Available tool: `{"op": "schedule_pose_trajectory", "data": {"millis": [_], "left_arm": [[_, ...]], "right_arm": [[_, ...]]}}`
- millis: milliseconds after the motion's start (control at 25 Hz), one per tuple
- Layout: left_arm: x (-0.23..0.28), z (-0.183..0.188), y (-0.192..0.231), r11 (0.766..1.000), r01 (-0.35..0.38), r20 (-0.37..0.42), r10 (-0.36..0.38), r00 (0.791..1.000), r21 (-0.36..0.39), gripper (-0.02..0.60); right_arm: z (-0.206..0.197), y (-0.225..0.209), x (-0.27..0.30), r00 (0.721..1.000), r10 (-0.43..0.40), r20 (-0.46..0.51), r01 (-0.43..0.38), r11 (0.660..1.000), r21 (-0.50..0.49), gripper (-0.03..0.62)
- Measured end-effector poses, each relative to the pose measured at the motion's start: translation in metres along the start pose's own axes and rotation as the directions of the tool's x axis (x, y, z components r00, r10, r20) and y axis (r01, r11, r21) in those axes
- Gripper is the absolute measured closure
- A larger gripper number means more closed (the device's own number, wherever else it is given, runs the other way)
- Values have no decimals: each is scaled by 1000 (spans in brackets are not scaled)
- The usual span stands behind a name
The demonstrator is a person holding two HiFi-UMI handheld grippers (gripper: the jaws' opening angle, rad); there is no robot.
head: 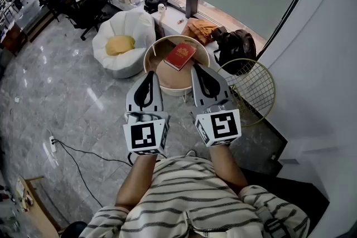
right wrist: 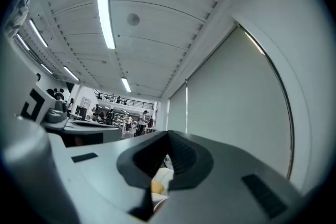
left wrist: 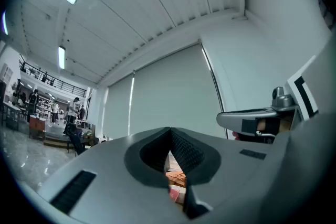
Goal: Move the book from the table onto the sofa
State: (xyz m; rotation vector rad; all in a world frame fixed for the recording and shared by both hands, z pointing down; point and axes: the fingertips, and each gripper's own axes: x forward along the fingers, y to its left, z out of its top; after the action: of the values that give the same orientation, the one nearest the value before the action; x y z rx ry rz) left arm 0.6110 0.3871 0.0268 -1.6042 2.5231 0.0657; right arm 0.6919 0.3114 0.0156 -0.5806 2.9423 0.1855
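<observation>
A red book (head: pixel 179 56) lies on the round, white-rimmed table (head: pixel 167 76) straight ahead of me. The sofa, a white beanbag (head: pixel 127 36) with a yellow cushion (head: pixel 120 44), sits to the table's left. My left gripper (head: pixel 150 76) and right gripper (head: pixel 197 68) hover side by side over the table's near edge, both shut and empty, short of the book. In the left gripper view the shut jaws (left wrist: pixel 170 139) leave a slit showing a sliver of the book (left wrist: pixel 173 194). The right gripper view's shut jaws (right wrist: pixel 168 144) frame a bit of the cushion (right wrist: pixel 157 186).
A gold wire side table (head: pixel 254 89) stands right of the round table, against a white wall. Behind are a black backpack (head: pixel 237 47), an orange cloth (head: pixel 202 29) and a long bench. A power strip and cable (head: pixel 53 145) lie on the marble floor at left.
</observation>
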Motion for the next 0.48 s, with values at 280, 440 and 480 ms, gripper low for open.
{"op": "schedule_pose_trajectory", "data": {"millis": [280,440,480], "left_arm": [[6,1,-19,1000,-21,-8,21,1000,-2,577],[9,-5,-27,999,-33,-20,33,999,-10,577],[9,-6,-29,999,-37,-22,36,999,-11,577]], "right_arm": [[-8,-16,-7,1000,23,-19,-23,999,35,582],[-21,-25,-8,998,33,-44,-31,998,56,582],[-24,-28,-8,998,37,-47,-34,997,65,582]]}}
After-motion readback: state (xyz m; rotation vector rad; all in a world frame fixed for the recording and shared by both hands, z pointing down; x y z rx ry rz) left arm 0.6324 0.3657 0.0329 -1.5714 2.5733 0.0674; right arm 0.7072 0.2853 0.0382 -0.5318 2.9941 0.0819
